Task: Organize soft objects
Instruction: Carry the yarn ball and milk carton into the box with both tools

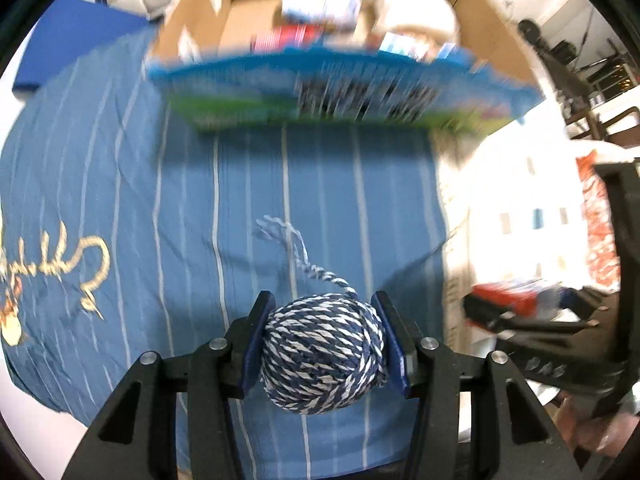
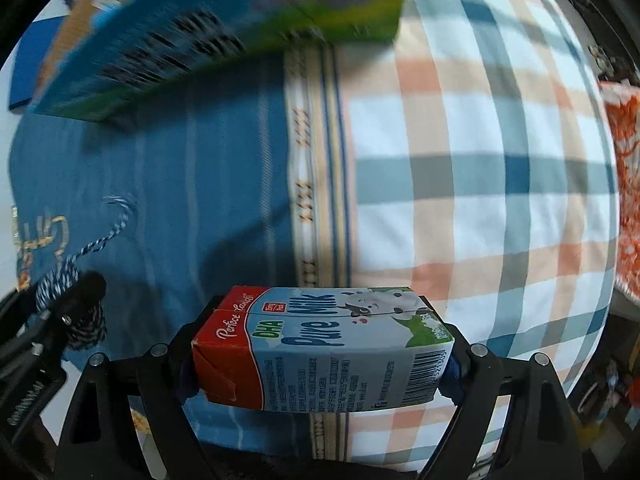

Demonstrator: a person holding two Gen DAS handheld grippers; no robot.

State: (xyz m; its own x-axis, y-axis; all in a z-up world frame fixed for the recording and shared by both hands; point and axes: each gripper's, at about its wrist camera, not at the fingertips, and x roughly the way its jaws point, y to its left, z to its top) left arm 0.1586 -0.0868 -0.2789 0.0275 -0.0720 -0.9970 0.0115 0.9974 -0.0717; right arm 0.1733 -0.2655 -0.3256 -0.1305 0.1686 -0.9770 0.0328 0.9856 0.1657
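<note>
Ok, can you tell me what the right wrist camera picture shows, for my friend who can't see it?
The right gripper holds a Pure Milk carton sideways above a blue striped cloth and a checked cushion. On the left, the other gripper holds a blue-and-white yarn ball.

I'm working in a home, most likely a bedroom: below me lies a blue striped sheet (image 1: 320, 184) beside a plaid quilt (image 2: 480, 160), bedding both. A cardboard box (image 1: 480, 20) of household packets sits at the far edge, with chairs (image 1: 592, 80) beyond.
</note>
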